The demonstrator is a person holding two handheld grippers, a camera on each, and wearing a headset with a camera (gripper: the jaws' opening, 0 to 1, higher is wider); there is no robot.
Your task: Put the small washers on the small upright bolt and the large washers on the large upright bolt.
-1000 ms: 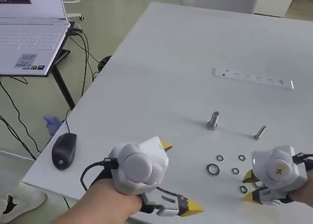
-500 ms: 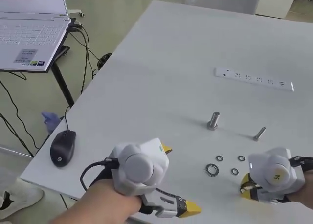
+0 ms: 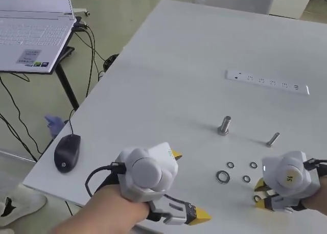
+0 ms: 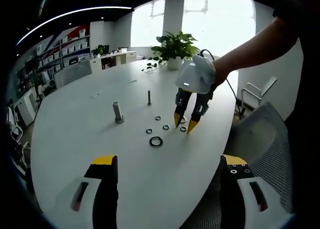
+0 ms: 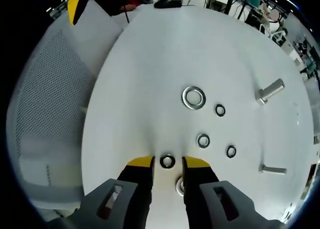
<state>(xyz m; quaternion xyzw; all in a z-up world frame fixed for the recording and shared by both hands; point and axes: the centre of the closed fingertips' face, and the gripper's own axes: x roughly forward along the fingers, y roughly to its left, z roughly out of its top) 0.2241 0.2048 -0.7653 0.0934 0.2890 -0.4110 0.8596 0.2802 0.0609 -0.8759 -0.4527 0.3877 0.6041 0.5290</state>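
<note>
My right gripper (image 5: 168,162) straddles a small washer (image 5: 167,161), fingers parted, lined up to pinch it. Left gripper (image 4: 169,161) hangs released, clear.

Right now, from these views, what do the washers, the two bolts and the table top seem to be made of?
The large washer and small washers: bare metal, probably steel, grey with bright glints. The large bolt and small bolt: same grey, dull sheen, likely plain or zinc-plated steel. The table: smooth matte white, perhaps laminate; cannot confirm.
</note>
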